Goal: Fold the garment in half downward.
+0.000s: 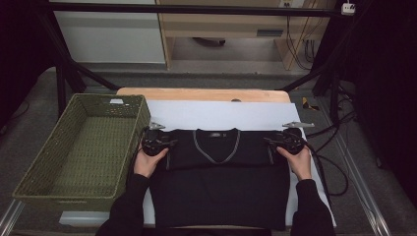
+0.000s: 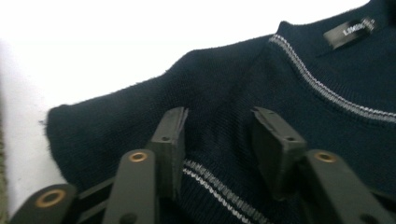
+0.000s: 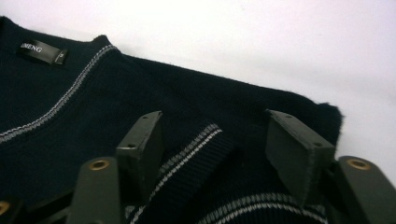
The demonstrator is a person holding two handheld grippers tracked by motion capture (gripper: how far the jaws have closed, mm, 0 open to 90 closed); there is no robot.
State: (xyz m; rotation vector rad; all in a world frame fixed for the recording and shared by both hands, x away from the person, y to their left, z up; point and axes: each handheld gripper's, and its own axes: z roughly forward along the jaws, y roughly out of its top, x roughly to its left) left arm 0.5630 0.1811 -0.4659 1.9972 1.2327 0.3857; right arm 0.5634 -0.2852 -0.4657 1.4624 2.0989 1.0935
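Folding the sweater: both shoulders lined up

I set my left gripper (image 1: 169, 143) and right gripper (image 1: 268, 141) at the sweater's (image 1: 219, 187) shoulders, jaws apart astride the fabric, ready to fold evenly.

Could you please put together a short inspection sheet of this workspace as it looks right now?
Surface: wooden table under a white sheet, bare behind the garment.
Job's things: dark V-neck sweater lying flat, collar away from the person, striped cuffs folded in across the chest.
Clutter: green woven basket at the left, nothing seen inside.
Grippers: left gripper at the sweater's left shoulder, right gripper at its right shoulder; in each gripper view the jaws straddle the knit with a gap between them, not clamped.
Cables: one cable trails off the right gripper; more hang by the back wall.
Surroundings: black frame poles, grey floor, light cabinets behind.
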